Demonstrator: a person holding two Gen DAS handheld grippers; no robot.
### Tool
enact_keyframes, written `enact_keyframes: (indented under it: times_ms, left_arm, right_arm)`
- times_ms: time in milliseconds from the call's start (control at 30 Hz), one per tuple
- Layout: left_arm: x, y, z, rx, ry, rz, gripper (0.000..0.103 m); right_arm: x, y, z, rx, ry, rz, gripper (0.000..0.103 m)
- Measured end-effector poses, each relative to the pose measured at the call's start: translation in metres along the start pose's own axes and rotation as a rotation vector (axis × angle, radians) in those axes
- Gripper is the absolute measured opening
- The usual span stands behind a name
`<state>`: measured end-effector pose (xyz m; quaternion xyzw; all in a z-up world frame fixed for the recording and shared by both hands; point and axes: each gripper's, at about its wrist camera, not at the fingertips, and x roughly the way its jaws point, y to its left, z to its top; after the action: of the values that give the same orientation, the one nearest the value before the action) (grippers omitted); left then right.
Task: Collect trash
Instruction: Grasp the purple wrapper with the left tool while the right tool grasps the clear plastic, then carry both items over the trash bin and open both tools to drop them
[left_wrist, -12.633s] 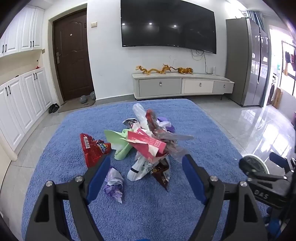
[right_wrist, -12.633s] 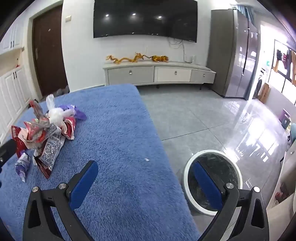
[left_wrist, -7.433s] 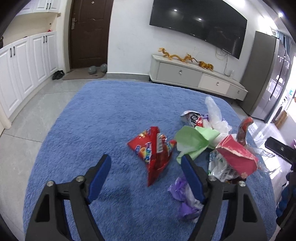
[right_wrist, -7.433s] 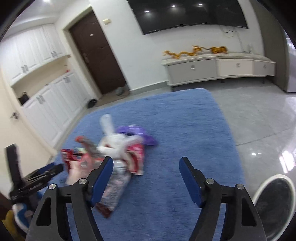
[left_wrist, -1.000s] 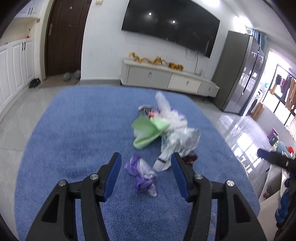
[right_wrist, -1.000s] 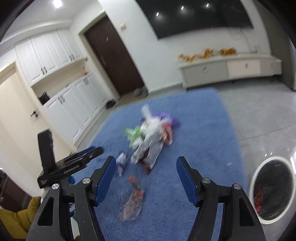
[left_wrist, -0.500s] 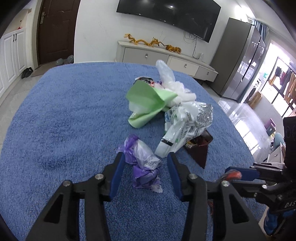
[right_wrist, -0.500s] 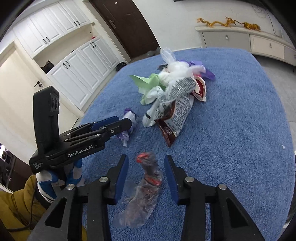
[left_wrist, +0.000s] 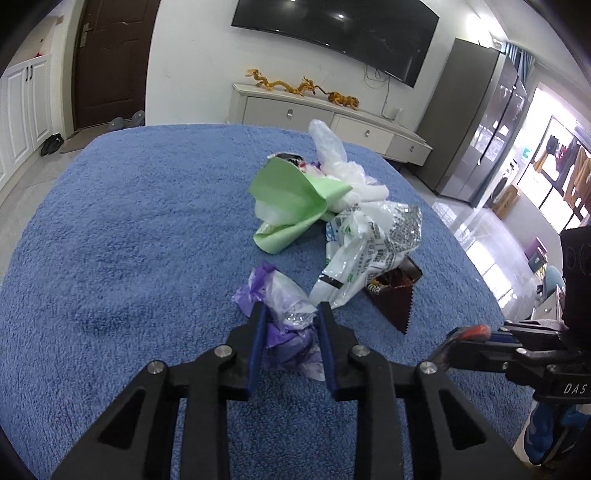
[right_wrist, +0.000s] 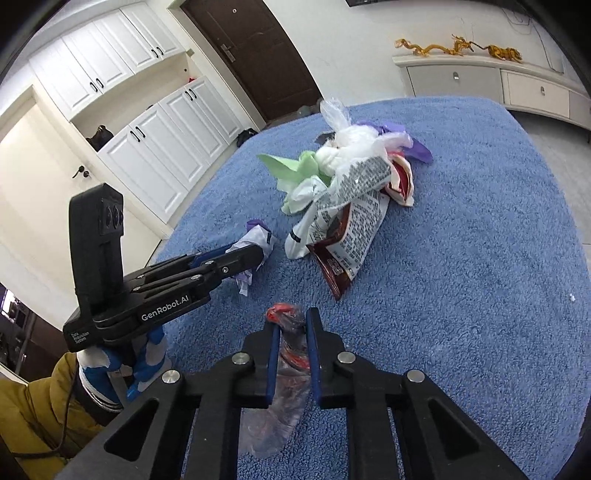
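On the blue rug (left_wrist: 129, 229) lies a crumpled purple and white wrapper (left_wrist: 280, 291). My left gripper (left_wrist: 291, 306) has it between its closing jaws, and both pads touch it. The right wrist view shows the left gripper (right_wrist: 255, 254) from the side on that wrapper (right_wrist: 258, 236). My right gripper (right_wrist: 291, 321) is closing on a clear plastic bag with red inside (right_wrist: 288, 332), which is pinched between the pads. The right gripper (left_wrist: 465, 332) shows at the lower right of the left wrist view. Beyond lies a trash pile: green paper (left_wrist: 291, 199), a white printed bag (left_wrist: 369, 243), a dark red wrapper (left_wrist: 395, 295).
A white TV cabinet (left_wrist: 325, 114) and a grey fridge (left_wrist: 476, 125) stand past the rug. White cupboards (right_wrist: 159, 140) and a brown door (right_wrist: 258, 51) are on the left. A person's blue and white glove (right_wrist: 110, 365) and yellow sleeve (right_wrist: 33, 413) hold the left gripper.
Both grippers came down to the rug. The left jaws narrowed around the purple wrapper. The right jaws narrowed onto the clear plastic bag.
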<state>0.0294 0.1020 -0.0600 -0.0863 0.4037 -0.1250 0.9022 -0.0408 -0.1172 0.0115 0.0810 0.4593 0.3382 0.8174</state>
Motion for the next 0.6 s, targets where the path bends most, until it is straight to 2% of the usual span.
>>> enact_keyframes:
  times_ms: [267,433,600]
  left_arm:
    - [-0.023,-0.005,0.007,-0.001,-0.046,0.017,0.025]
    - [-0.034,-0.032,0.011,0.06,-0.06,-0.004,0.025]
    - [-0.034,-0.075,0.016,0.148,-0.056,-0.057,0.025]
  right_arm:
    - [-0.026,-0.011,0.0,0.025,-0.075,-0.002,0.013]
    - [-0.054,-0.026,-0.003,0.056,-0.148,-0.036,0.013]
    - [-0.096,-0.055,-0.011,0.112,-0.239,-0.114,0.013]
